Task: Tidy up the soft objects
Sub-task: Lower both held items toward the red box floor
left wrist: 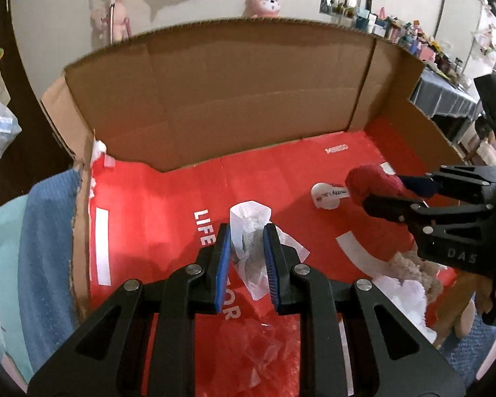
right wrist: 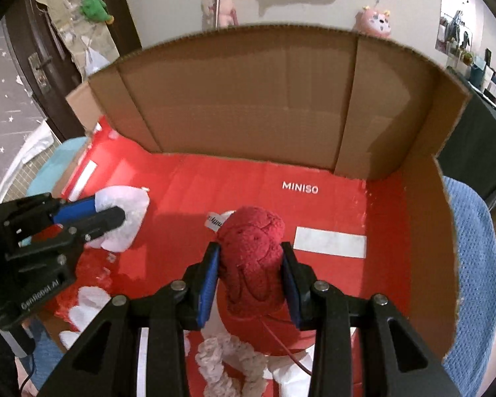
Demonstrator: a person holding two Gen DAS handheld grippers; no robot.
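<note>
Yarn [right wrist: 253, 258]: clamped in right gripper [right wrist: 252, 274], over box [right wrist: 234, 99] for stowing; left gripper [left wrist: 247, 258] pinches gauze [left wrist: 251, 231].

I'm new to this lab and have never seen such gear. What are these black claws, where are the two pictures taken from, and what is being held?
No robot here: a person holds a two-finger clamp in each hand, each with a camera looking along its fingers. The left camera's picture shows the left gripper shut on a white mesh pouch. The right camera's picture shows the right gripper shut on a red yarn ball. Both are over an open cardboard box with a red floor. White stuffing and a curly cream cord lie near its front edge.
</note>
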